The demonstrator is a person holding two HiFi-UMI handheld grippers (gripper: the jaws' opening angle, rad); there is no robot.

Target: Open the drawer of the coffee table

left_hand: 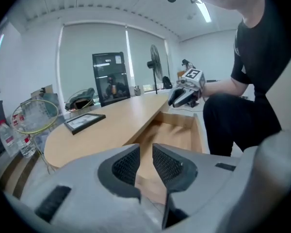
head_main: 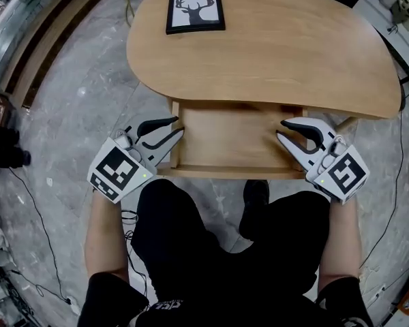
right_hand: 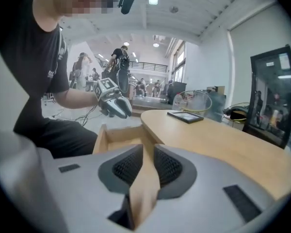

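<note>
The coffee table (head_main: 279,53) and its drawer (head_main: 232,142) are light wood, smooth, with a low satin sheen. The left gripper (head_main: 179,126) and right gripper (head_main: 280,129) have matt grey-white plastic shells and black mesh-textured pads (left_hand: 126,165). The floor (head_main: 75,114) is mottled grey concrete.

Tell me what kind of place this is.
Likely an open workshop or lab hall: bare concrete floor crossed by cables, a standing fan, other people standing beyond.

Off-task stuff I see: framed deer picture (head_main: 195,9) flat on the tabletop (head_main: 293,53), far end. Beyond it: fan (left_hand: 154,62), black cabinet (left_hand: 109,79), water bottles (left_hand: 7,139).
</note>
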